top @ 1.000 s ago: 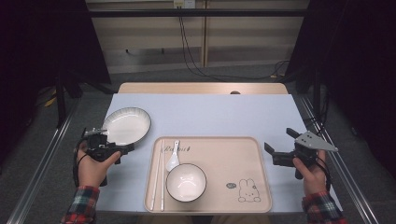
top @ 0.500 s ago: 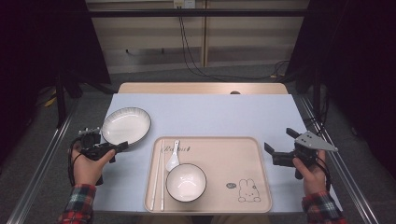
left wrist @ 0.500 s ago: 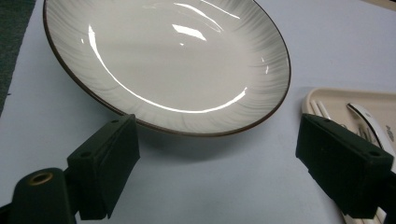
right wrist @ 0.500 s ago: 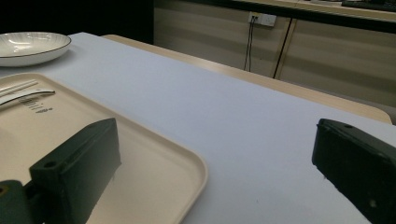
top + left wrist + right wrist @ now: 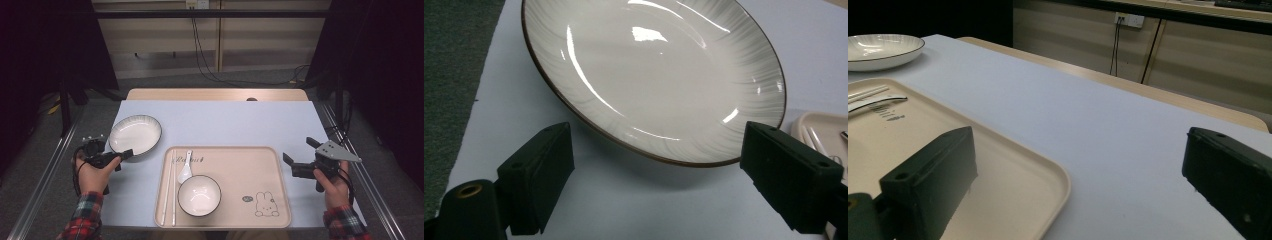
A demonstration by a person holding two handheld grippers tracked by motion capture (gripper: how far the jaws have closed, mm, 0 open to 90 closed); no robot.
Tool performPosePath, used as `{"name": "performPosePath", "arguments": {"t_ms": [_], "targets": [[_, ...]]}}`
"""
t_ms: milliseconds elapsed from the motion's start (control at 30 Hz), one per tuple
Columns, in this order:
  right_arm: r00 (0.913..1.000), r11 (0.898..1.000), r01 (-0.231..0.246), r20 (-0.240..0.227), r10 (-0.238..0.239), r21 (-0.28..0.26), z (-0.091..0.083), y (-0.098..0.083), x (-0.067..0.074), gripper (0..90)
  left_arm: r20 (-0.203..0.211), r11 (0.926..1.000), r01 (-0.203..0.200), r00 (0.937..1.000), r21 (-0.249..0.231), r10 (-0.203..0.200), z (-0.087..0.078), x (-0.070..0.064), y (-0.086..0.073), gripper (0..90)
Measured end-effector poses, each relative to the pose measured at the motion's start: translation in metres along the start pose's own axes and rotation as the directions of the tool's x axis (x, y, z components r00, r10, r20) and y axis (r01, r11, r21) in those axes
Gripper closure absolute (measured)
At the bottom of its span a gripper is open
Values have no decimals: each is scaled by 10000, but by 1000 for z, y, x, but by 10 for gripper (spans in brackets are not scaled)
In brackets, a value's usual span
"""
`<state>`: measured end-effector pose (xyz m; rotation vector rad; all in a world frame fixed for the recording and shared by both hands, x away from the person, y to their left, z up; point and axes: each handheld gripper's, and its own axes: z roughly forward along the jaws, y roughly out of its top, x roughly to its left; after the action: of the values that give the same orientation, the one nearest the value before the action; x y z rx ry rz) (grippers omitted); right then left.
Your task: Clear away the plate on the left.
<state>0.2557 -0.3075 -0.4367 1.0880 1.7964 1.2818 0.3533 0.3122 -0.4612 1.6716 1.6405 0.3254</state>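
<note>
A white plate [image 5: 135, 134] with a dark rim lies flat on the pale blue table at the left. My left gripper [image 5: 121, 156] is just off its near rim, open, with nothing between the jaws. In the left gripper view the plate [image 5: 654, 75] lies just beyond the left gripper [image 5: 654, 150] and both pads are clear of it. My right gripper [image 5: 298, 152] hovers open at the right of the beige tray [image 5: 250, 170]. The right gripper [image 5: 1078, 137] is empty, with the tray's corner [image 5: 998, 165] under it and the plate [image 5: 883, 47] far off.
On the tray lie a white bowl [image 5: 199, 195], a white spoon [image 5: 186, 170] and a pair of chopsticks [image 5: 170, 187]; a rabbit drawing marks its near right corner. Metal rails run along both sides of the table. Cables hang behind the far edge.
My left gripper has drawn back a little from the plate's rim towards the table's left near side. The plate and the right gripper have stayed where they were.
</note>
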Motion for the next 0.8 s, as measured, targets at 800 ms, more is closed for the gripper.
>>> {"name": "performPosePath", "arguments": {"t_ms": [800], "targets": [[10000, 10000, -8, -32, 8, 31, 0, 0, -1, 6, -355, 9994, 329, 9988, 79, -326, 13, 6, 7, 173]]}}
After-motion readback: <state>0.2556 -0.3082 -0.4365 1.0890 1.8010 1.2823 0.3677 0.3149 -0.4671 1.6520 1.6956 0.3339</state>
